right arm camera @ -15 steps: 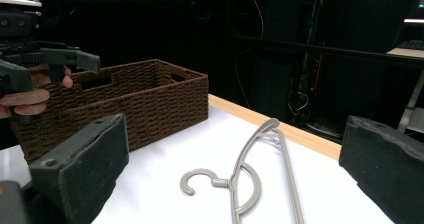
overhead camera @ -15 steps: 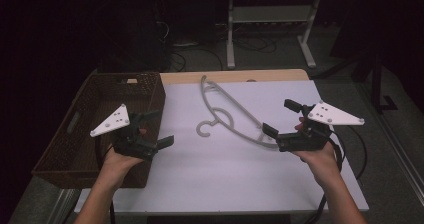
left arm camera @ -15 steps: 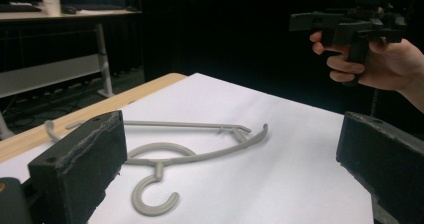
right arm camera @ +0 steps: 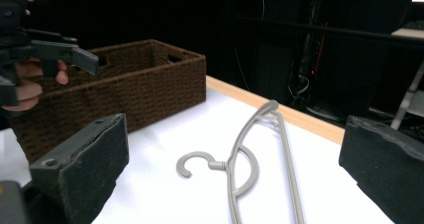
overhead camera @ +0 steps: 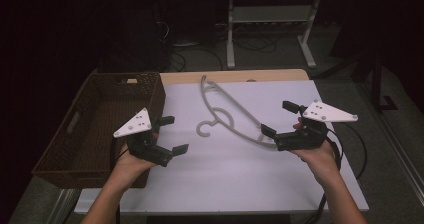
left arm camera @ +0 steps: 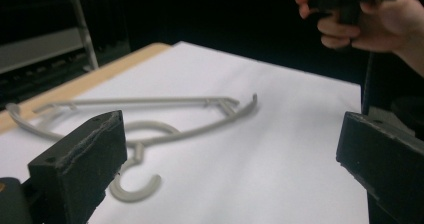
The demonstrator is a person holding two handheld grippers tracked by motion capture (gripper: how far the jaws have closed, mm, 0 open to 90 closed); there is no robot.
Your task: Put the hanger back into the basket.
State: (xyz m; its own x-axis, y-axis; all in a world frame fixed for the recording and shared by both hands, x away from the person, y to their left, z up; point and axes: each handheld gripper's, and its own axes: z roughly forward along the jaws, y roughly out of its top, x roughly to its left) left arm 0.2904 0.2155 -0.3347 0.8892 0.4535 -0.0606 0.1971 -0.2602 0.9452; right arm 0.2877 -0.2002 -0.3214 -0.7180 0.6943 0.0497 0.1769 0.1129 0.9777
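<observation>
Grey plastic, thin and springy by the look of it, the hanger (overhead camera: 230,115) lies flat on the white table (overhead camera: 230,184), between the two tools and touching neither. Its hook curls toward the person's side near the middle of the sheet, and its long arms run diagonally from the far edge by the wicker basket (overhead camera: 65,149) down toward the right tool (overhead camera: 279,118). That tool has its jaws spread wide, and the near end of the hanger lies just beside its lower jaw; in the right gripper view the hanger (right arm camera: 250,169) sits centred between the two black jaws, a little ahead of them. The left tool (overhead camera: 172,133) also stands wide apart, hovering next to the basket's near corner with the hook just to its right; the left gripper view shows the hook (left arm camera: 135,184) low and close to the left-hand jaw. The likely trouble, judging from this, is that a flat, slim thing on a smooth sheet gives the jaws little to bite: closing from above could pinch only the sheet or push the hanger sliding away. Gripping one far end alone would probably let the hanger swing and twist, and its hook could snag the basket's woven rim on the way across.
</observation>
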